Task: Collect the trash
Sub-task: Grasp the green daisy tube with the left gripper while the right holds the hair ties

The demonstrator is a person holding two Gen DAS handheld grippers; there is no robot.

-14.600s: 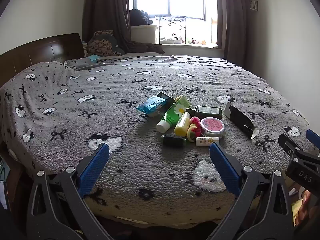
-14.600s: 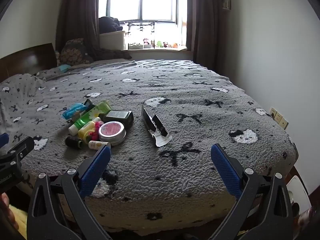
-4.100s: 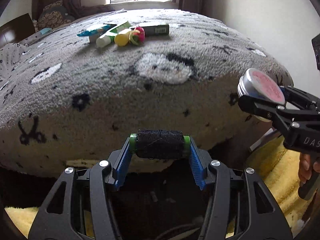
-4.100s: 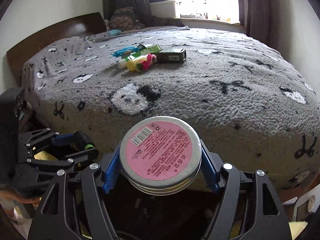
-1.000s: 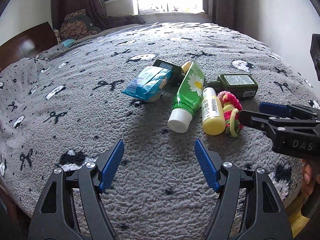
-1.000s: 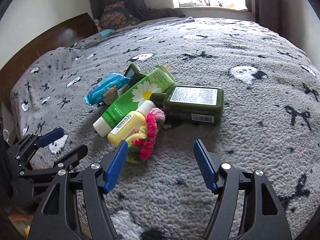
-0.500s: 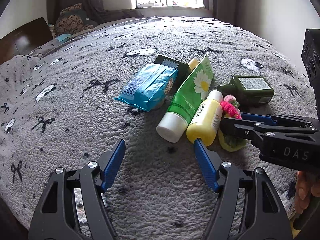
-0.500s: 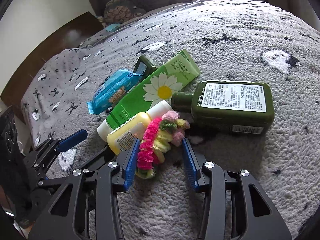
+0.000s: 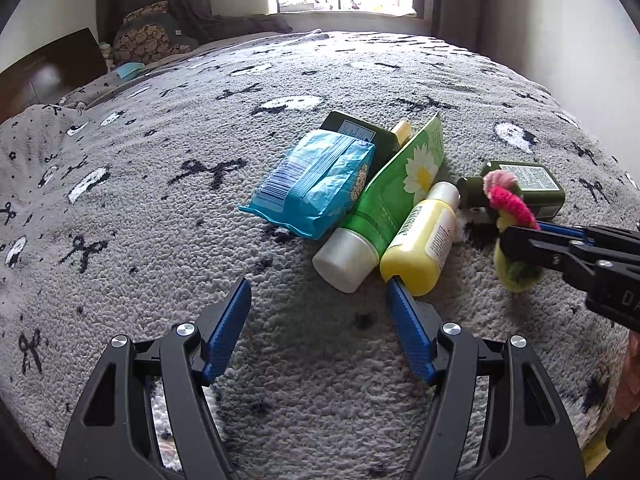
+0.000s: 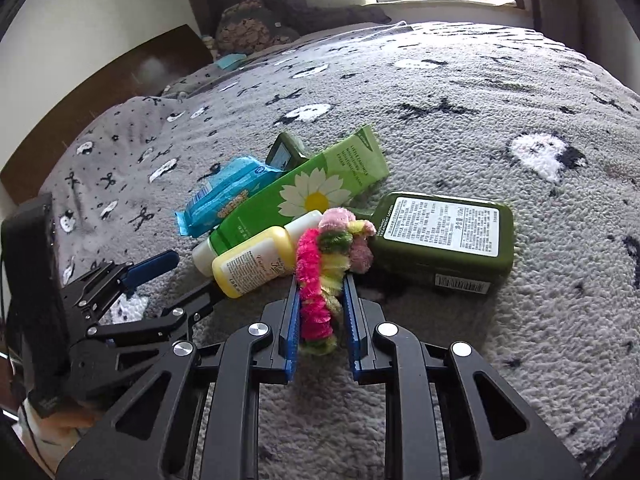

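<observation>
My right fingers point(image 10: 289, 322) have just clamped onto the scrunchie point(image 10: 320, 276), soft, light and squashy, pinched at its near loop beside the yellow bottle point(image 10: 256, 264) on the bed point(image 10: 480, 120), while my left gripper point(image 9: 318, 300) hangs open nearby.

The right gripper point(image 10: 320, 288) points steeply down, its blue fingers point(image 10: 291, 320) nearly together and pressing on the fuzzy scrunchie point(image 10: 316, 280) between them. The left gripper point(image 9: 318, 296) also tilts down, its fingers point(image 9: 228, 320) spread wide with nothing between them. A hand point(image 9: 630, 376) shows behind the right gripper.
</observation>
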